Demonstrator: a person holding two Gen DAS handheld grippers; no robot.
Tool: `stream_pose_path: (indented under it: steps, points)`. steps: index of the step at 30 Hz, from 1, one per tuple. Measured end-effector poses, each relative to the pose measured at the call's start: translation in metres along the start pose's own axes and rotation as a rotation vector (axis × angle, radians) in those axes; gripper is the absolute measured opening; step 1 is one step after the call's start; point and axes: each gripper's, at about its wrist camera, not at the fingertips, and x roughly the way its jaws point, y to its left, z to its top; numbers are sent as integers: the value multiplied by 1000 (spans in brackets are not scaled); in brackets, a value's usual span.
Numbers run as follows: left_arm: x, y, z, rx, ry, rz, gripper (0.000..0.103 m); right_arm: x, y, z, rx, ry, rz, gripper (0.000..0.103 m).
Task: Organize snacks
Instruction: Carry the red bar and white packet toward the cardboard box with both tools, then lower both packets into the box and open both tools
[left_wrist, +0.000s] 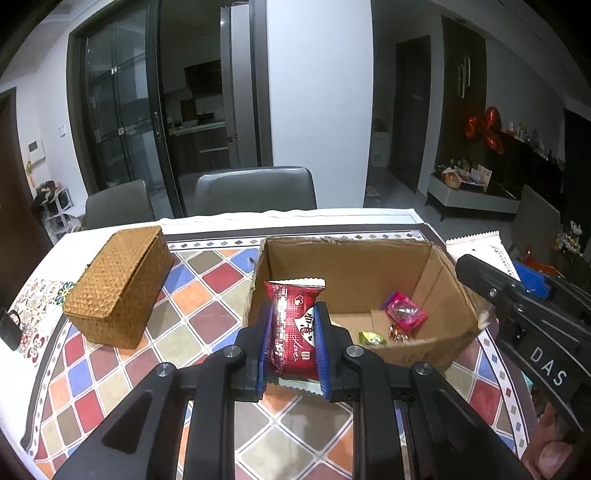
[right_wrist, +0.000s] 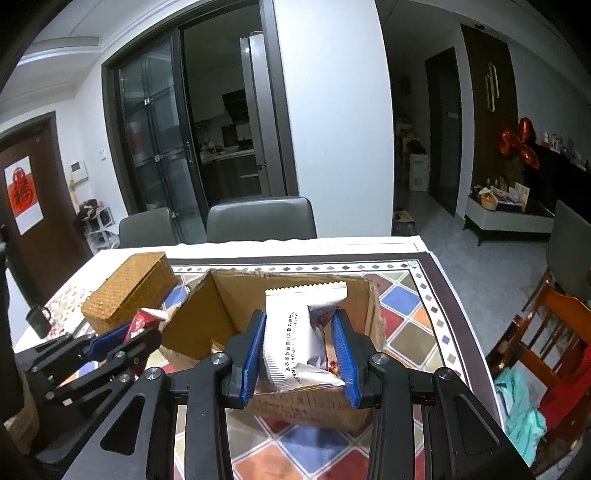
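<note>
An open cardboard box (left_wrist: 354, 266) (right_wrist: 207, 317) stands on the table. My left gripper (left_wrist: 293, 321) is shut on a red snack packet (left_wrist: 293, 325) and holds it over the box's near left corner; that gripper also shows at the left of the right wrist view (right_wrist: 122, 336). My right gripper (right_wrist: 299, 332) is shut on a white snack packet (right_wrist: 291, 332) above the box's near edge; it also shows in the left wrist view (left_wrist: 517, 291). A pink candy (left_wrist: 404, 310), a green one (left_wrist: 371, 338) and a small foil one (left_wrist: 399, 332) lie in the box.
A woven lidded basket (left_wrist: 118, 288) (right_wrist: 129, 291) sits left of the box on the patterned tablecloth (left_wrist: 207, 295). A dark mug (right_wrist: 38, 319) stands at the far left edge. Grey chairs (left_wrist: 255, 190) stand behind the table, a wooden chair (right_wrist: 543, 332) to the right.
</note>
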Motion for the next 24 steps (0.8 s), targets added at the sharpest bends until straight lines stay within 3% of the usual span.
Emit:
stream_pose_path:
  steps: [24]
  points:
    - [71,10,18,-14,57,-11,22,70,-1,9,-1,55,2,38]
